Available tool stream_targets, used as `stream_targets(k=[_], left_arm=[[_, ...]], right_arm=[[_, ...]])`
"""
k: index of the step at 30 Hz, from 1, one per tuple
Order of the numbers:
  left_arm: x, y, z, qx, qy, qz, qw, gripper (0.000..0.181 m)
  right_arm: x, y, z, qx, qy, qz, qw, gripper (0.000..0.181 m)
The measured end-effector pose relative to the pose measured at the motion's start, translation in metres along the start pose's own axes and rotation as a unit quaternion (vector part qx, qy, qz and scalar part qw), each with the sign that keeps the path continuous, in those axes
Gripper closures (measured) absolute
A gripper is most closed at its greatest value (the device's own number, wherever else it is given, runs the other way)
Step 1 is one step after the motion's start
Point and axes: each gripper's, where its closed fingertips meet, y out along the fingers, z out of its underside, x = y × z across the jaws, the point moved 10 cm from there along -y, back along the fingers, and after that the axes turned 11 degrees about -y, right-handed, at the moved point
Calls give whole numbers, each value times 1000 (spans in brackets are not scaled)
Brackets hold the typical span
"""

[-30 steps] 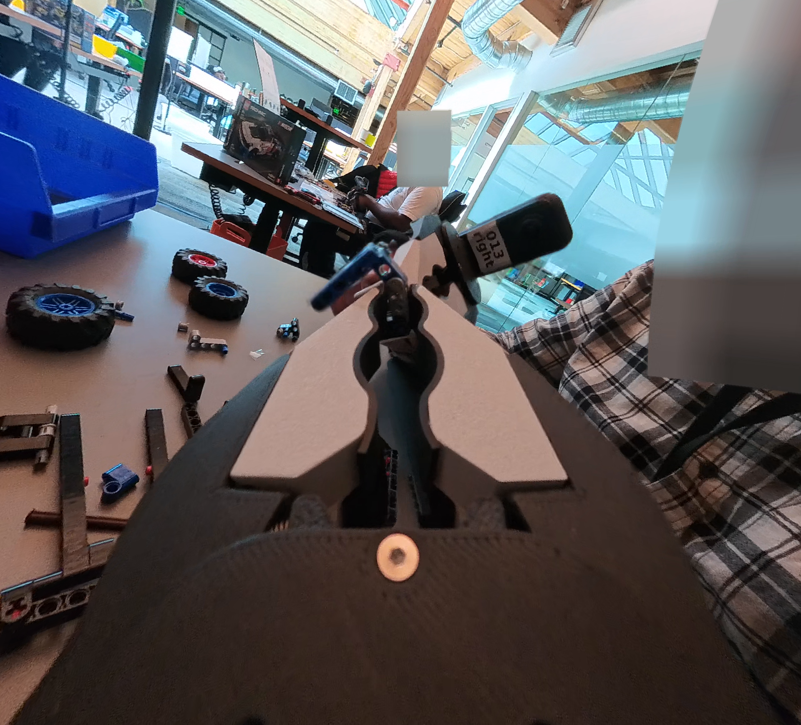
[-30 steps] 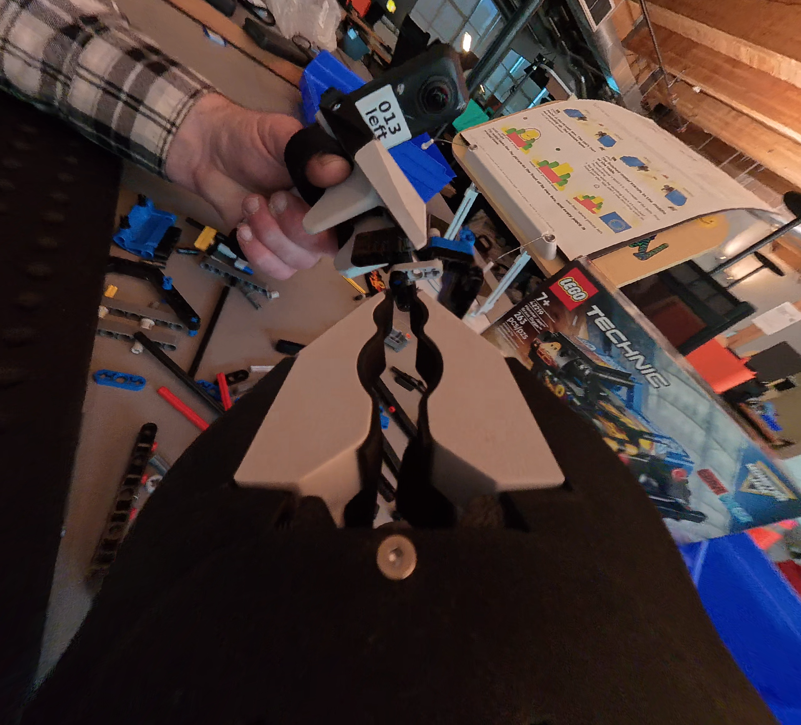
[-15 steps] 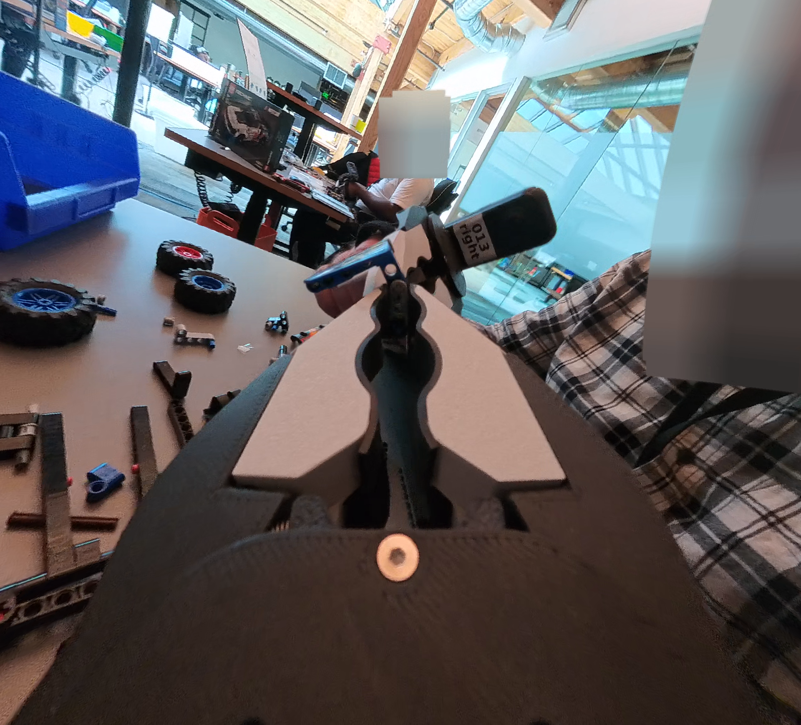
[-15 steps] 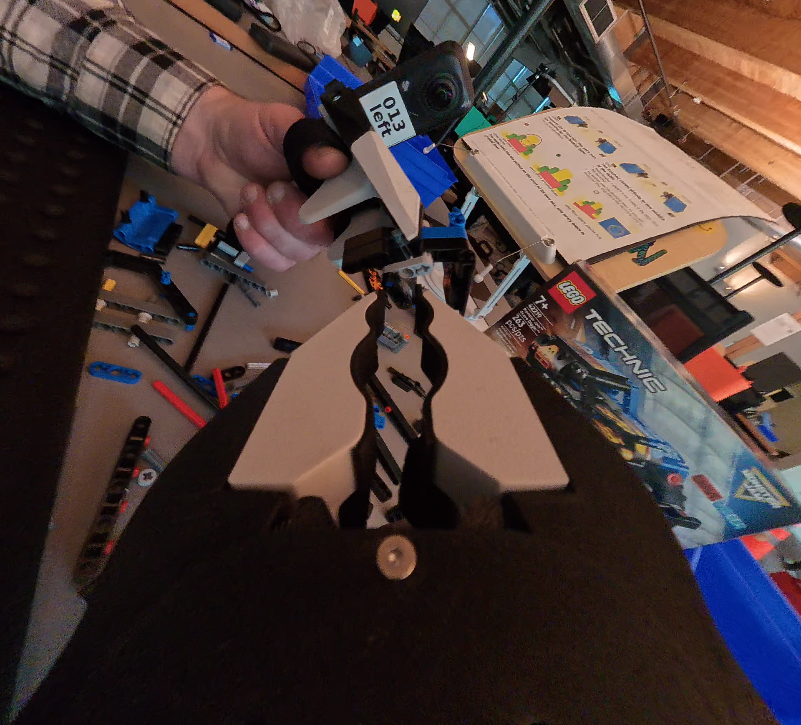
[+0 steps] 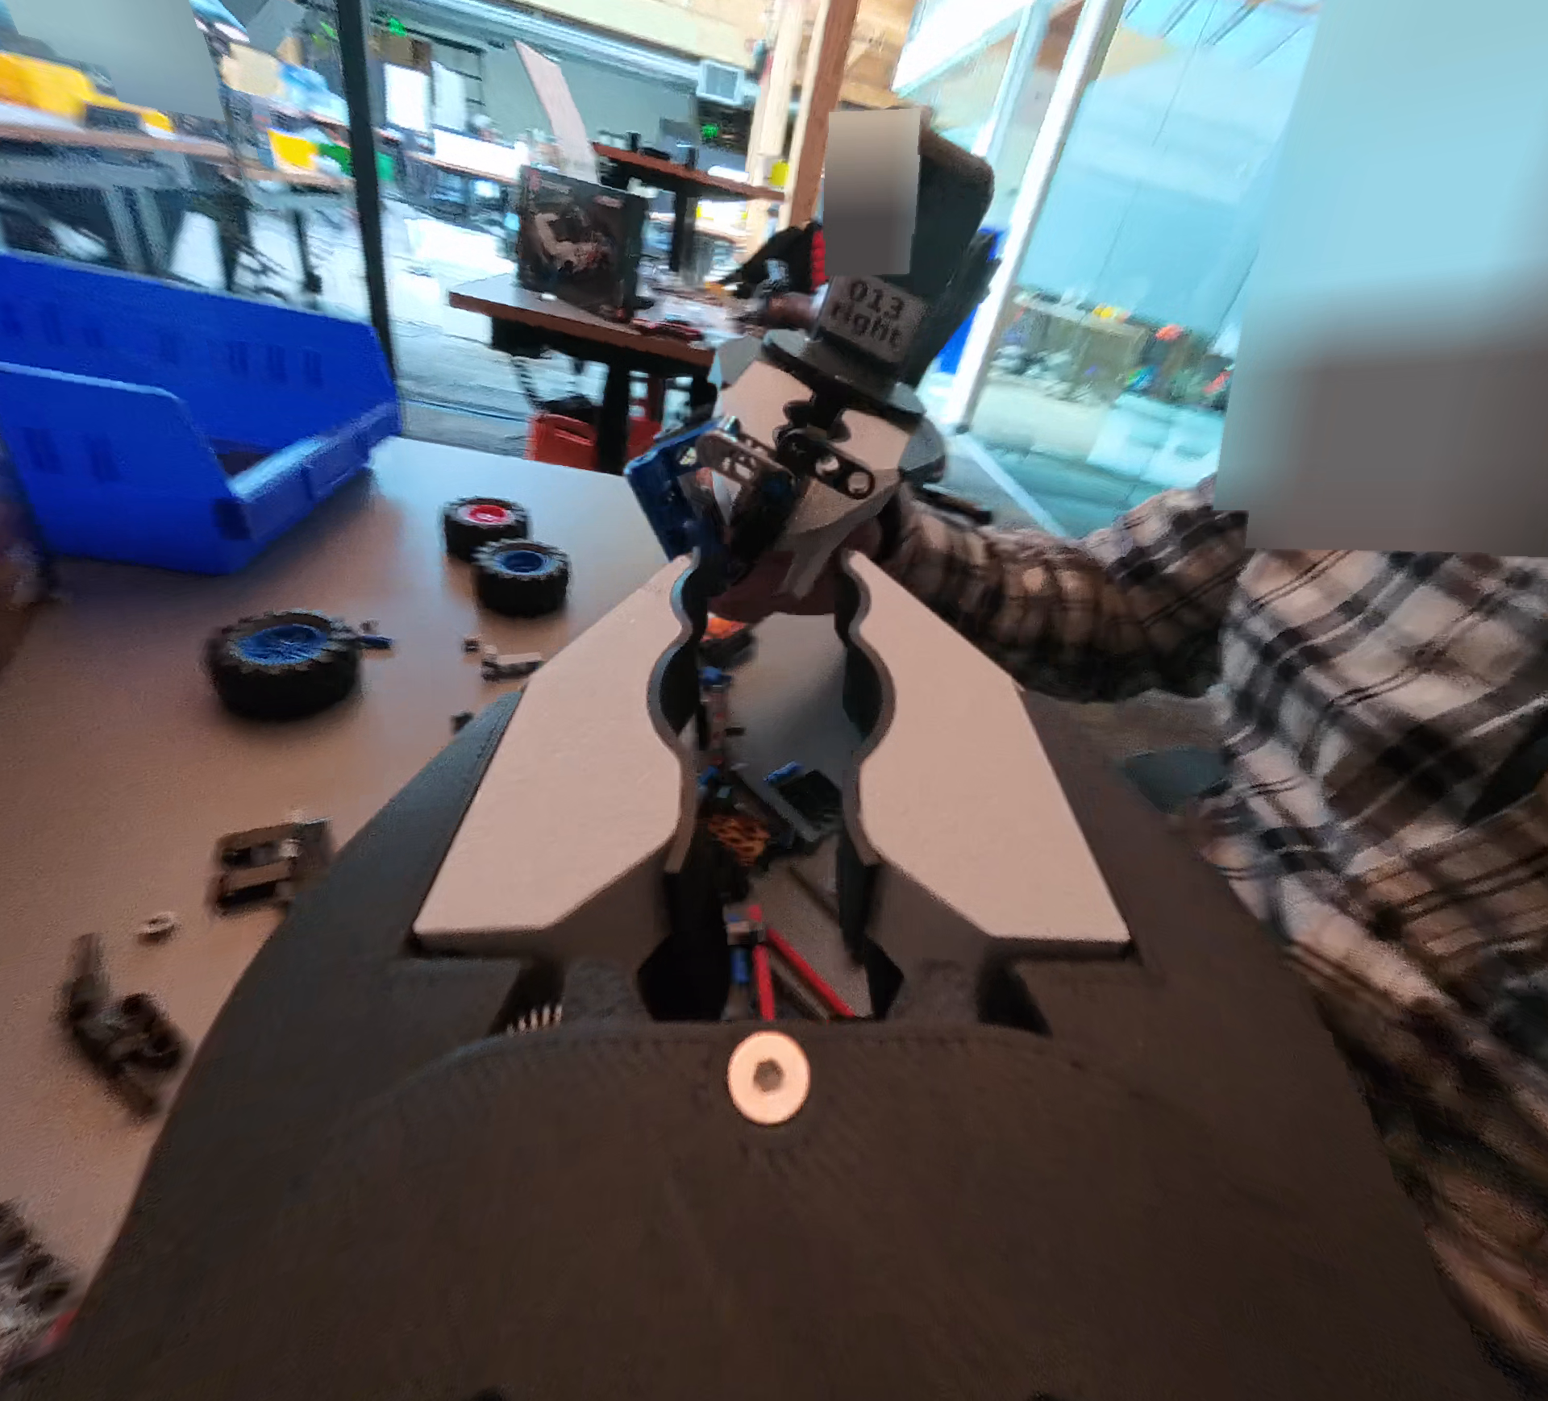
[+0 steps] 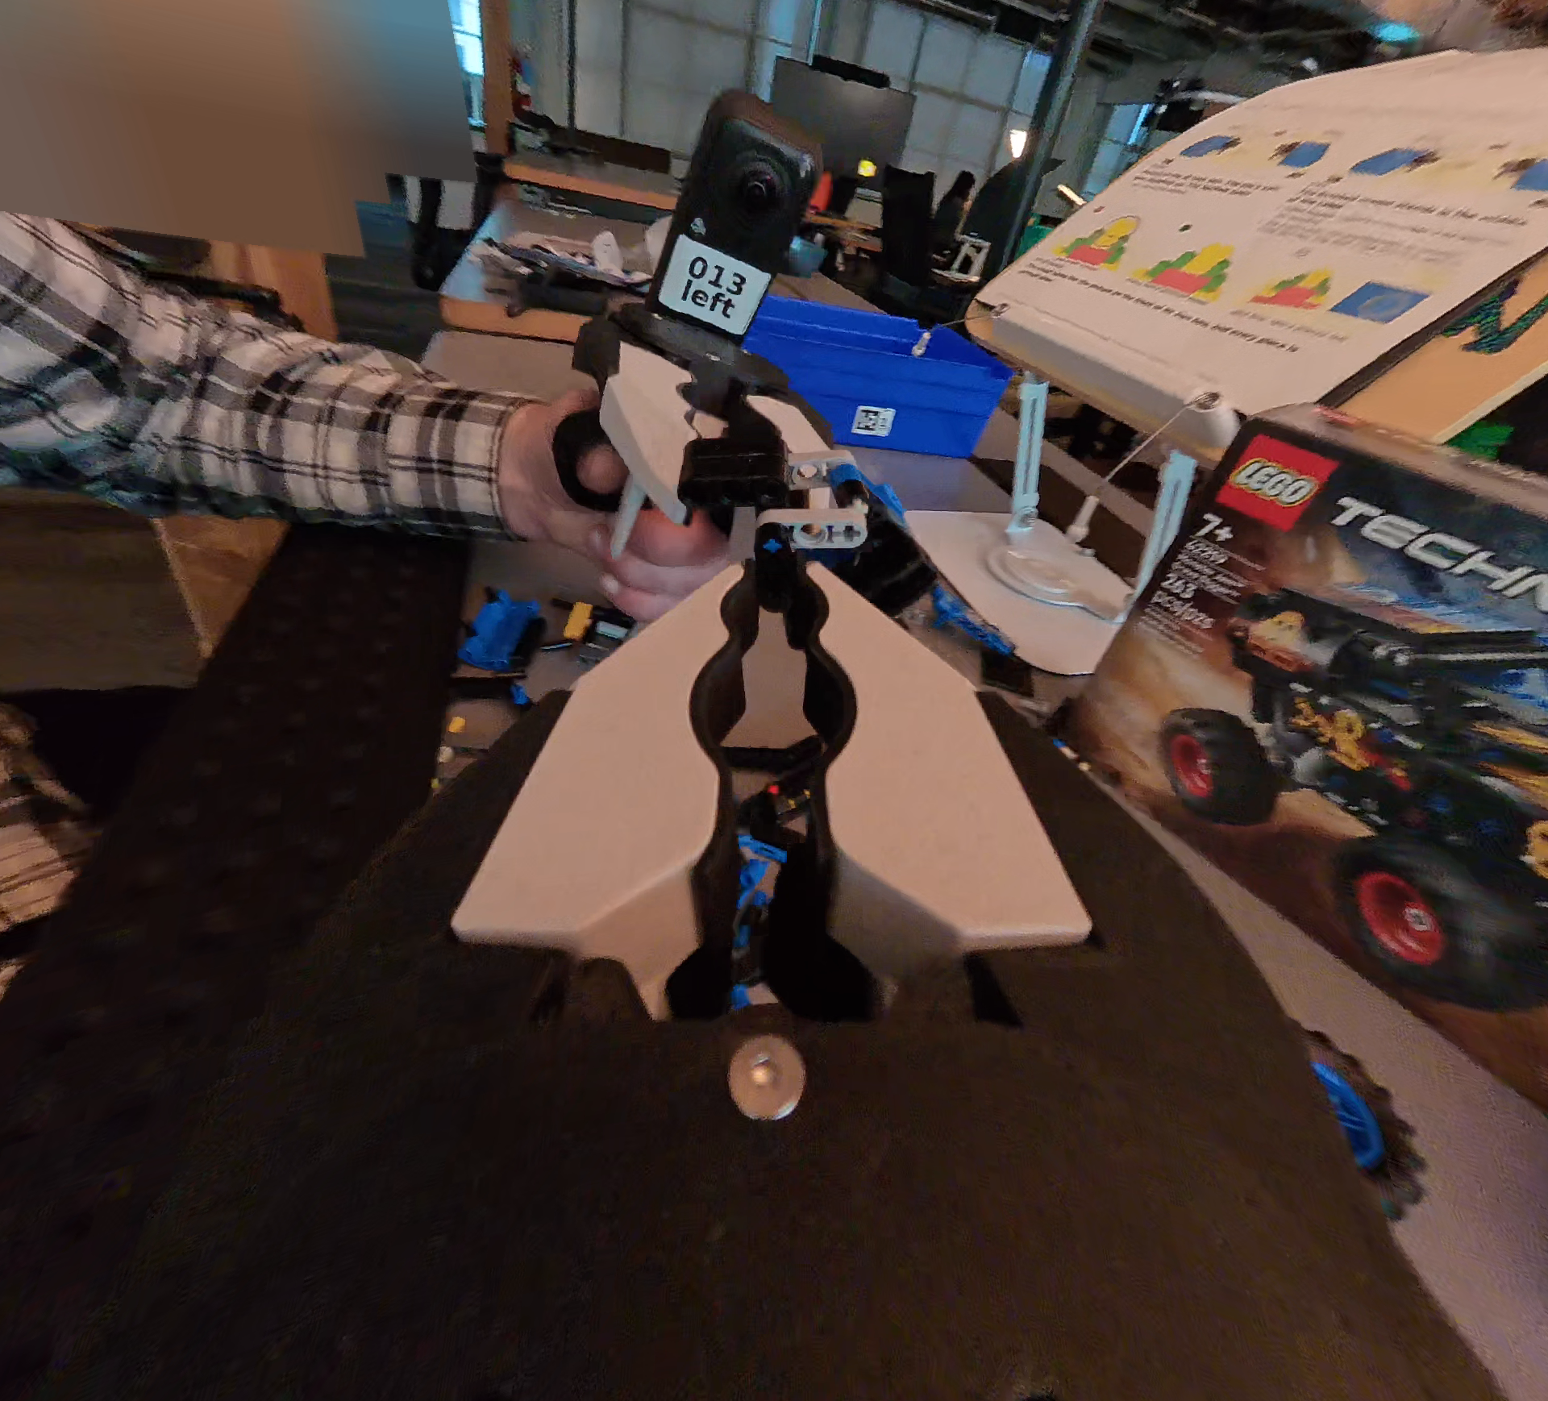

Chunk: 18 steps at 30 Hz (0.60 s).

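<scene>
Right wrist view shows the right gripper (image 6: 775, 573) clamped on a small, light, rigid plastic brick assembly (image 6: 808, 515) just ahead of its tips, best held by its black stem, while the left gripper (image 5: 766, 582) stands apart, empty.

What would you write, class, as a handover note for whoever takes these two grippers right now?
Left gripper: jaws open, nothing clamped, facing the small brick assembly.
Right gripper: jaws shut on that assembly's black beam, held above the table.
Loose wheels and a blue bin sit on the table; the kit box and instruction board stand beside the right gripper.
</scene>
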Motion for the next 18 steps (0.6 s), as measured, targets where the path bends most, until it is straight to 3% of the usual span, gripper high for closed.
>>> stream_targets(k=[2, 7, 10, 18], left_arm=[[-7, 3, -1, -3, 62, -23, 998, 167], [-14, 13, 4, 12, 106, -45, 993, 165], [-16, 9, 1, 2, 96, -32, 995, 175], [-28, 12, 2, 8, 114, -18, 993, 176]], right_arm=[[-2, 0, 2, -15, 39, -21, 999, 176], [3, 4, 3, -9, 51, -44, 998, 176], [2, 2, 1, -25, 62, -56, 996, 176], [6, -4, 0, -43, 48, -96, 993, 176]])
